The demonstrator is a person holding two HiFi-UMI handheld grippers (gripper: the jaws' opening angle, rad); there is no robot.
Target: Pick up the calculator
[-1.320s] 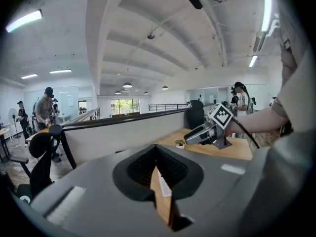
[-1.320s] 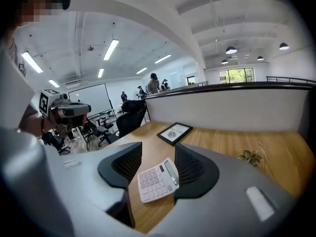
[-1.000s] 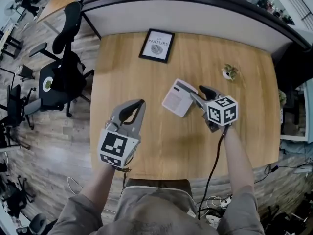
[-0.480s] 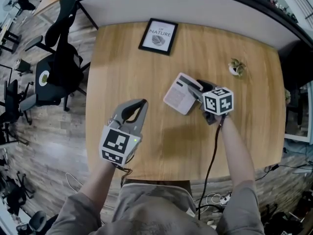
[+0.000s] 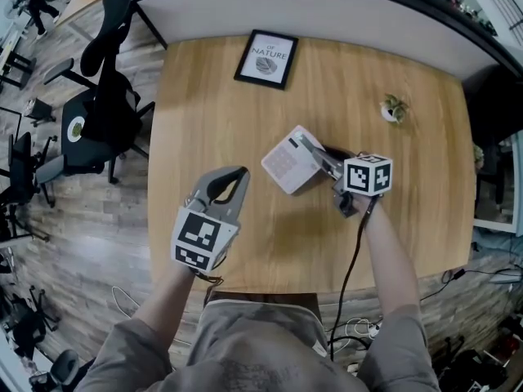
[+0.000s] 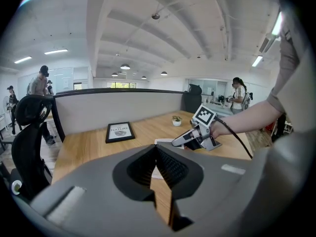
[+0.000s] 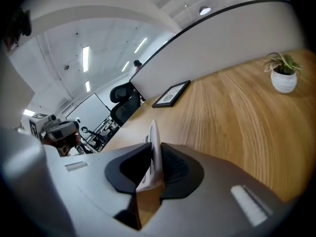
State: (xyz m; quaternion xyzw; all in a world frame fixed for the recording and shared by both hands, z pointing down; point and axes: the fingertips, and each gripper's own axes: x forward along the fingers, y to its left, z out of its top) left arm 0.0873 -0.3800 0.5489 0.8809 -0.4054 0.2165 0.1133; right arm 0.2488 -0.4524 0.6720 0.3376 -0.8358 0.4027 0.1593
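1. In the right gripper view, the calculator (image 7: 154, 130) is seen edge-on and upright between the jaws of the right gripper (image 7: 156, 146). The jaws are closing on it, and the pads are pressed to both of its faces.
2. Only the head view shows the keypad face. There the calculator (image 5: 286, 160) is tilted, on the person's side of the frame (image 5: 267, 58) and slightly right of it. The right gripper (image 5: 317, 155) is set on its right edge. Whether it is clear of the wood cannot be told.
3. In the left gripper view, the jaws of the left gripper (image 6: 157, 148) are pressed together with nothing between them. In the head view that gripper (image 5: 235, 172) is placed farther from the frame than the calculator, toward the person and to the left.
4. Only the left gripper view shows the right gripper (image 6: 186, 139) from the side. Two standing people (image 6: 39, 80) are also seen there, well behind the frame.
5. The table (image 5: 212, 104) is of light wood with rounded corners. A small plant (image 5: 394, 109) in a white pot is set right of the frame, well apart from it.
6. A grey partition (image 5: 327, 19) is run along the table edge just beyond the frame. A black chair (image 5: 110, 96) is parked left of the frame, off the table, on a plank floor (image 5: 82, 219).
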